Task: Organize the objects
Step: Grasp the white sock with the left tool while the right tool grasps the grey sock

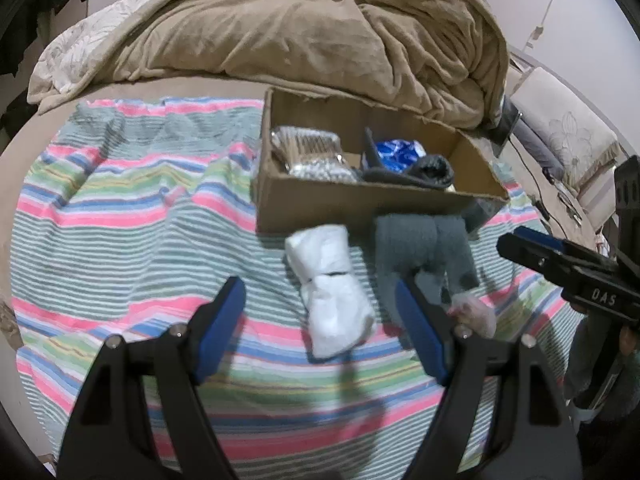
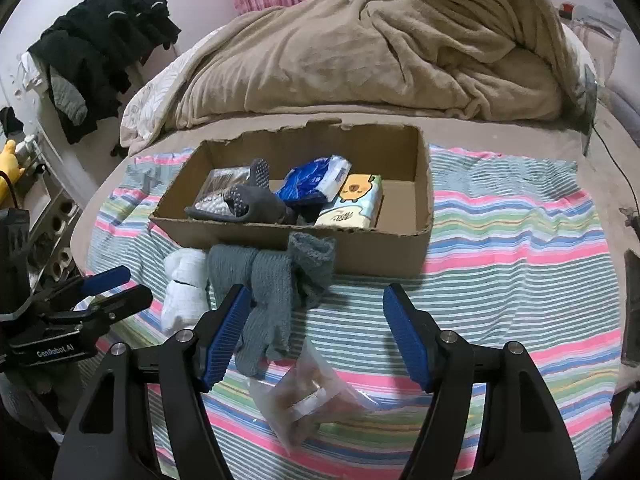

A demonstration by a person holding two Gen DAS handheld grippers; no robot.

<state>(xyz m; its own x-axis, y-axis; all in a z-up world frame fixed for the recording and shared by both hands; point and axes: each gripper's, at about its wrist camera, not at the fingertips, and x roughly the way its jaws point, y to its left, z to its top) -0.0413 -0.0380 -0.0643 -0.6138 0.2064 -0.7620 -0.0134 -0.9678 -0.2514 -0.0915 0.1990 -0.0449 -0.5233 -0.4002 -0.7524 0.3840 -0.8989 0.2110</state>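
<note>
Only the right wrist view shows the tissue pack point(image 2: 352, 206) inside the box point(image 2: 360, 246); the left shows just a corner. The plastic bag point(image 2: 304, 390) is blurred, contents unclear. Both the left gripper point(image 1: 320, 322) and right gripper point(image 2: 314, 328) hover wide open and empty over the white sock point(image 1: 330, 292) and grey socks point(image 2: 272, 292).

The right gripper point(image 2: 314, 314) hangs with its blue-padded jaws spread wide over a pink, green and blue striped cloth point(image 2: 500, 248) laid on the bed. Between the jaws lies a clear plastic bag of brownish bits point(image 2: 304, 396). A grey knitted garment point(image 2: 276, 284) sprawls against the front wall of an open brown cardboard box point(image 2: 360, 248), with a white rolled bundle point(image 2: 184, 288) just beside it. Inside the box sit a grey dotted slipper point(image 2: 244, 196), a blue plastic pack point(image 2: 308, 184) and a yellow-printed tissue pack point(image 2: 352, 204). The left gripper point(image 2: 116, 288) shows at the left edge. A crumpled tan blanket point(image 2: 360, 56) lies behind.
</note>
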